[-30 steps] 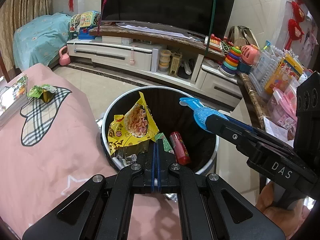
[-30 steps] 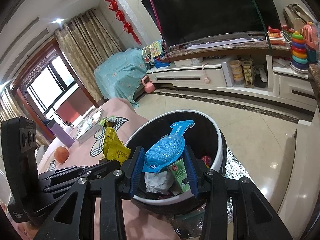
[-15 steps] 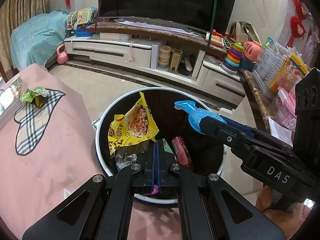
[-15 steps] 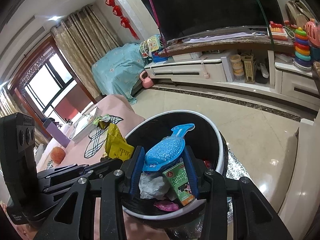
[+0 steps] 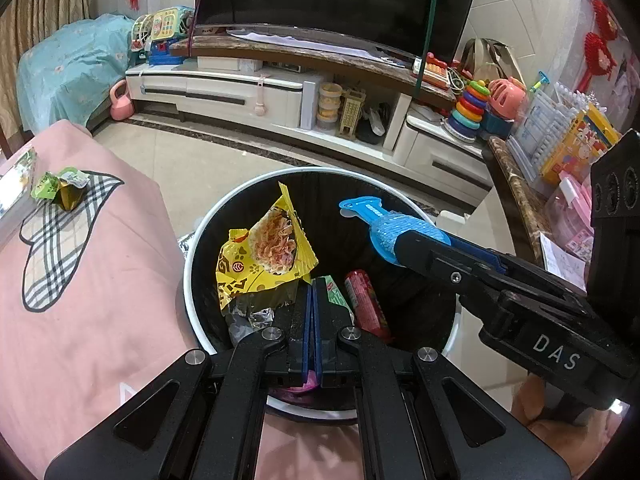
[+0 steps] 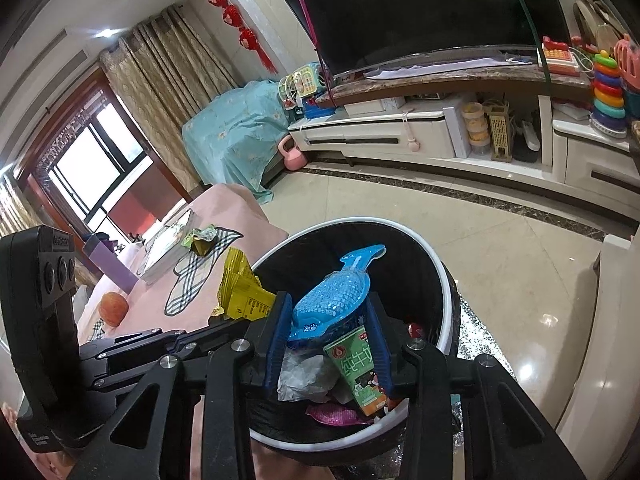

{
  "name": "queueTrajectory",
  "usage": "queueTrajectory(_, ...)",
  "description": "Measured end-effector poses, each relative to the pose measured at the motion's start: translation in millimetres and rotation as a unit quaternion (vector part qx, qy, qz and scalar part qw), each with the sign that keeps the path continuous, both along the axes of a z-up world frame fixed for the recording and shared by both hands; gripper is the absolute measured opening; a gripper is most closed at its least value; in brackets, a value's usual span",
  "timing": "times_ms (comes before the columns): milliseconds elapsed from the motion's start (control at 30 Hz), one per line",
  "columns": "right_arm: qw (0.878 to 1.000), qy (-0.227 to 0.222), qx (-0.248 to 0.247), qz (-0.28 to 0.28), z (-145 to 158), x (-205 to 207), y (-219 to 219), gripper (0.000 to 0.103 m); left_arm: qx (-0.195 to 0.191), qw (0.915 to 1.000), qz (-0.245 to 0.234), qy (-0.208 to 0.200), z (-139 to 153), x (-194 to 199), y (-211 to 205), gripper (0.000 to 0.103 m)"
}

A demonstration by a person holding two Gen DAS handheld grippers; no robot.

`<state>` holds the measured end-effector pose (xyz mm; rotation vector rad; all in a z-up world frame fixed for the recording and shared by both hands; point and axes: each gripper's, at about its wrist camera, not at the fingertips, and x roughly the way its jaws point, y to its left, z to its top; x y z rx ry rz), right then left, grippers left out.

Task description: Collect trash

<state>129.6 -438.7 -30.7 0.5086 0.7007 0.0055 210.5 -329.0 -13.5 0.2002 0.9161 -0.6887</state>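
My left gripper (image 5: 313,286) is shut on a corner of a yellow snack wrapper (image 5: 264,256), which hangs over the open mouth of the black bin (image 5: 188,280). The right gripper (image 6: 328,298) holds a blue fish-shaped packet (image 6: 348,276) over the same bin (image 6: 444,280). Its jaws are closing and the pads press on the packet's sides. In the left wrist view that gripper (image 5: 396,240) reaches in from the right with the packet (image 5: 384,224) sticking out. A green milk carton (image 6: 360,372), a red packet (image 5: 366,300) and crumpled white plastic (image 6: 304,372) lie inside.
A pink-covered table (image 5: 80,320) borders the bin on the left, with a green wrapper (image 5: 60,188), a book (image 6: 166,248) and an apple (image 6: 113,308) on it. A marble counter (image 5: 516,184) crowded with toys stands to the right. Tiled floor and a TV cabinet (image 5: 240,88) lie beyond.
Both grippers have come slightly forward and down over the bin, which now looks larger, with more of its contents showing. The wrapper and the blue packet stay held.
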Motion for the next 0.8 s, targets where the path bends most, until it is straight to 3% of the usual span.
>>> queueTrajectory(133, 1.0, 0.005, -0.002, 0.005, -1, 3, 1, 0.039, 0.0, 1.0, 0.0, 0.003, 0, 1, 0, 0.007)
queueTrajectory(267, 1.0, 0.007, 0.008, 0.002, -2, 5, 0, 0.044, 0.001, 0.9999, 0.009, -0.006, 4, 0, 4, 0.033)
queueTrajectory(467, 1.0, 0.003, 0.02, -0.005, -1, 0, -3, 0.049, -0.002, 0.9998, 0.018, -0.008, 6, -1, 13, 0.035)
queueTrajectory(567, 1.0, -0.001, 0.018, -0.005, 3, -4, -1, 0.05, -0.005, 0.9997, 0.024, -0.009, 8, -4, 19, 0.042)
queueTrajectory(733, 1.0, -0.012, 0.017, -0.008, 12, -13, 2, 0.065, -0.011, 0.9992, 0.036, -0.012, 12, -12, 34, 0.047)
queueTrajectory(800, 1.0, -0.016, 0.016, -0.009, 15, -16, 5, 0.072, -0.014, 0.9988, 0.044, -0.012, 13, -14, 43, 0.057)
